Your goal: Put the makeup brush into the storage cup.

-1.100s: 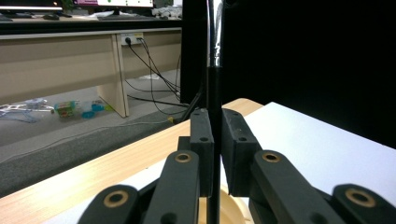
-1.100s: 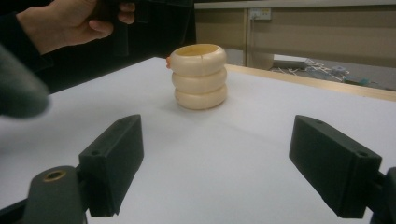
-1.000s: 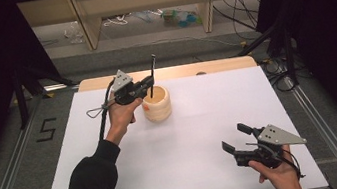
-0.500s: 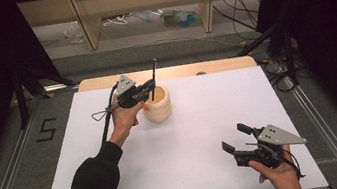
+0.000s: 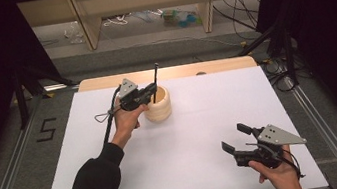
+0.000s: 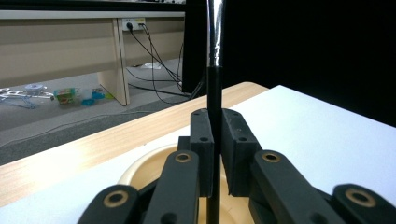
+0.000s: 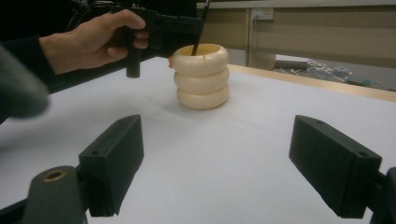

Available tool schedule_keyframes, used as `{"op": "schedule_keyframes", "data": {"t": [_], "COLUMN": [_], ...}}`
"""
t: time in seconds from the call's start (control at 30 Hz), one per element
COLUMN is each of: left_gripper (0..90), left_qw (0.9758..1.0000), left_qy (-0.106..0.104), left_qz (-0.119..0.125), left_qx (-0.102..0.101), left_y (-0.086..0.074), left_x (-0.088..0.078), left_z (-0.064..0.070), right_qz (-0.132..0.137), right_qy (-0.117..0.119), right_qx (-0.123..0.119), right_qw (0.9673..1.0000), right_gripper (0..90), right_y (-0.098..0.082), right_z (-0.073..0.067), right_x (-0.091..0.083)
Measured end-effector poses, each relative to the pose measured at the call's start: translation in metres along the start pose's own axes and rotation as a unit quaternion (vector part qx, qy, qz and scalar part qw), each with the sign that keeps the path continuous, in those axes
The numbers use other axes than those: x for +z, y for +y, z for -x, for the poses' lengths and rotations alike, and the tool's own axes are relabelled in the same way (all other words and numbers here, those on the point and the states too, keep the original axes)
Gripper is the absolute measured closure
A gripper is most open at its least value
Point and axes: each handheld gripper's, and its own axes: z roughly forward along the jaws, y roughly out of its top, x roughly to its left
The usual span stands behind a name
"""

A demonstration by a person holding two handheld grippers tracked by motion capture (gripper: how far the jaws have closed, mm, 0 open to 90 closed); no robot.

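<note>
A cream ribbed holder (image 5: 158,107) of three stacked rings stands upright at the back middle of the white table (image 5: 203,135). My left gripper (image 5: 149,95) hovers over the holder's rim, shut on a thin black rod (image 5: 155,81) that stands upright with its lower end inside the holder. In the left gripper view the rod (image 6: 214,93) runs up between the closed pads, above the holder's opening (image 6: 154,161). My right gripper (image 5: 234,139) is open near the front right of the table, with nothing between its jaws. The right gripper view shows the holder (image 7: 201,77) and rod (image 7: 201,32) farther off.
A wooden strip (image 5: 168,73) edges the table's far side. Beyond it are shelf legs, cables and small items on the floor (image 5: 175,17). Metal rails (image 5: 10,163) run along both sides of the table. A "5" mark (image 5: 46,129) is on the floor at left.
The left gripper with the rod has stayed over the holder, shifting only slightly. The right gripper has not moved.
</note>
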Motion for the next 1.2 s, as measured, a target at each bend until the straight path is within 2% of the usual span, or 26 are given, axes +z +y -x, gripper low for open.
{"op": "schedule_keyframes", "data": {"t": [0.17,0.23,0.33,0.5,0.57,0.67,0.87,0.93,1.0,1.07,1.13,1.2], "left_gripper": [83.6,83.6,83.6,83.6,83.6,83.6,83.2,79.7,76.4,75.1,68.3,67.3], "left_qw": [1.0000,1.0000,1.0000,0.9998,0.9998,0.9997,0.9994,0.9992,0.9990,0.9992,0.9991,0.9993], "left_qy": [0.000,0.002,0.001,0.004,0.005,0.007,0.006,0.008,0.011,0.009,0.014,0.012], "left_qz": [-0.006,-0.006,-0.010,-0.017,-0.022,-0.024,-0.034,-0.040,-0.043,-0.040,-0.039,-0.035], "left_qx": [-0.001,-0.004,-0.002,-0.006,-0.002,-0.001,0.002,0.005,-0.001,0.001,0.001,0.003], "left_y": [-0.003,-0.004,-0.006,-0.009,-0.010,-0.010,-0.012,-0.012,-0.011,-0.008,-0.004,-0.001], "left_x": [0.000,0.001,0.001,0.002,0.002,0.001,0.000,0.000,-0.001,-0.002,-0.004,-0.006], "left_z": [-0.002,-0.002,-0.003,-0.002,-0.002,-0.001,-0.002,-0.002,-0.001,0.000,0.002,0.003], "right_qz": [0.002,-0.009,0.001,-0.002,-0.011,-0.001,-0.009,-0.011,-0.003,-0.012,-0.010,-0.010], "right_qy": [0.003,0.004,0.002,0.006,0.003,0.004,0.002,0.006,0.006,0.003,0.005,0.005], "right_qx": [0.001,0.000,0.000,0.003,0.002,0.004,-0.002,0.002,0.003,0.002,0.000,0.000], "right_qw": [1.0000,0.9999,1.0000,1.0000,0.9999,1.0000,1.0000,0.9999,1.0000,0.9999,0.9999,0.9999], "right_gripper": [18.9,18.9,18.9,19.0,19.0,19.0,19.1,19.1,19.1,19.1,19.1,19.1], "right_y": [0.000,0.000,0.000,0.000,0.001,0.000,0.001,0.001,0.000,0.001,0.000,0.000], "right_z": [0.000,0.000,0.000,0.000,0.000,0.000,0.000,0.000,0.000,0.000,0.000,0.000], "right_x": [0.000,-0.001,0.000,0.000,-0.001,0.000,-0.001,-0.001,0.000,-0.001,-0.001,-0.001]}}
